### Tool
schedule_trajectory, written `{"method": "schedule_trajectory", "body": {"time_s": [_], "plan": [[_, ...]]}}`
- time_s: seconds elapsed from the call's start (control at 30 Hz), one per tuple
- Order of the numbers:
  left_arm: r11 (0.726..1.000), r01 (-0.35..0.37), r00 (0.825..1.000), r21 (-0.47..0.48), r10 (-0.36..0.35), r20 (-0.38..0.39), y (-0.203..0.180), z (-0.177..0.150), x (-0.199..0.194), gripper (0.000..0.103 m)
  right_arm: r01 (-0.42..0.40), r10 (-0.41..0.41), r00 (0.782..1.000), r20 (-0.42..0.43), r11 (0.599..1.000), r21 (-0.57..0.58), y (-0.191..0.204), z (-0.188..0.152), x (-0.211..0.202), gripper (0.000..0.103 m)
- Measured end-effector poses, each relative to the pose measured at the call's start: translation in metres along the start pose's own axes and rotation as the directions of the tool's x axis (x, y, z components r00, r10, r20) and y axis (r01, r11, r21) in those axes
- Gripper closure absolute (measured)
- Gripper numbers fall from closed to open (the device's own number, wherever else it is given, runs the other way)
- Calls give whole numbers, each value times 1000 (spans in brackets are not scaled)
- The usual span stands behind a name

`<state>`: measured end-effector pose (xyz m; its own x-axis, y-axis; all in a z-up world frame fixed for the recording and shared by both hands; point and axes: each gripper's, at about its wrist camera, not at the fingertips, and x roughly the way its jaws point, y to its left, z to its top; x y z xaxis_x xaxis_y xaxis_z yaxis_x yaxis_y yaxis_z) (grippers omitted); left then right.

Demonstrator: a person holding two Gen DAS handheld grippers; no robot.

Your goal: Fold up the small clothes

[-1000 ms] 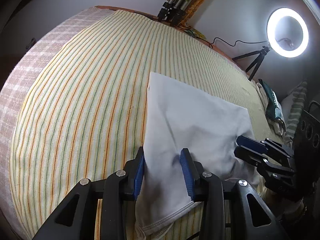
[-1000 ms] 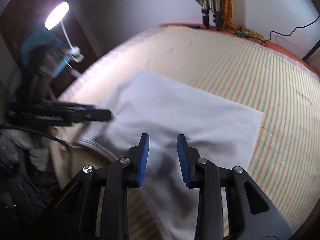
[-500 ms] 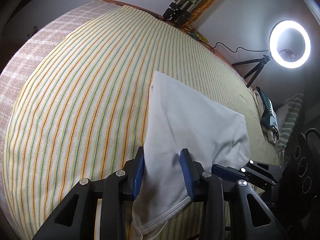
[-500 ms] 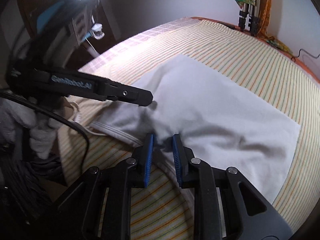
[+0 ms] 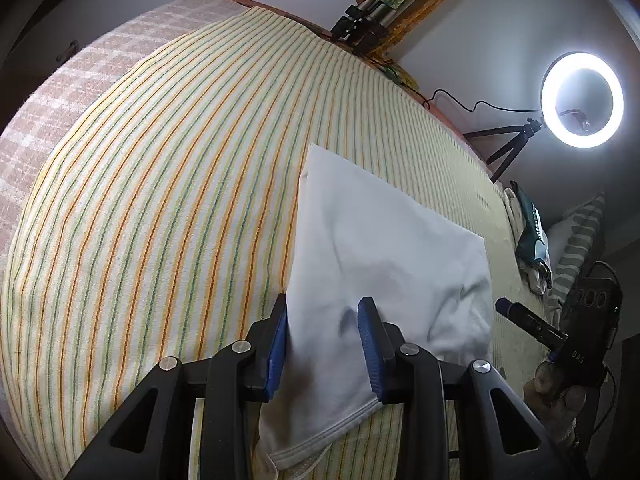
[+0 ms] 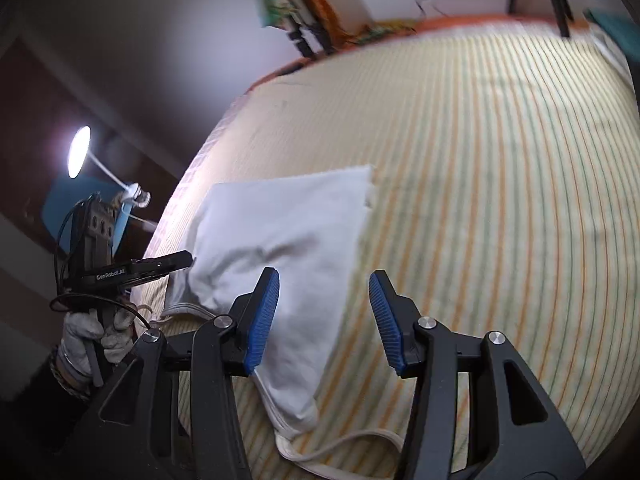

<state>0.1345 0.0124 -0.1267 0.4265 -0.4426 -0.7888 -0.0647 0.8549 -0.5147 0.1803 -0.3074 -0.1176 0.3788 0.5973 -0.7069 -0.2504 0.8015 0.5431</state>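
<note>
A small white garment [image 5: 380,264] lies folded on the striped bedspread [image 5: 160,184], its hemmed near end hanging toward me. My left gripper [image 5: 324,336] is open, its blue pads straddling the garment's near left part without pinching it. In the right wrist view the same garment [image 6: 288,232] lies at the left. My right gripper [image 6: 324,312] is open and empty, above the garment's right edge and the bedspread [image 6: 500,200]. The left gripper also shows at the left of the right wrist view [image 6: 176,260], the right gripper at the right of the left wrist view [image 5: 508,308].
A ring light [image 5: 582,100] on a tripod stands beyond the bed's far right. Folded tripods [image 5: 364,28] lean at the far wall. A pile of clothes [image 5: 530,232] lies at the bed's right edge. A desk lamp [image 6: 80,152] glows at the left.
My right gripper has opened wide, let go of the garment and swung right, away from it. My left gripper stays open over the garment's near end.
</note>
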Motion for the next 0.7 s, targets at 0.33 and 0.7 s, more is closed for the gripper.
{"method": "schedule_trajectory", "body": {"time_s": [0.33, 0.7], "plan": [[1000, -7, 1000, 7, 7, -1, -5, 2, 4, 72, -149, 153, 988, -22, 980, 134, -22, -8, 14, 53], [980, -122, 992, 159, 115, 55, -30, 0, 6, 88, -92, 94, 994, -55, 995, 48, 7, -4, 35, 89]]}}
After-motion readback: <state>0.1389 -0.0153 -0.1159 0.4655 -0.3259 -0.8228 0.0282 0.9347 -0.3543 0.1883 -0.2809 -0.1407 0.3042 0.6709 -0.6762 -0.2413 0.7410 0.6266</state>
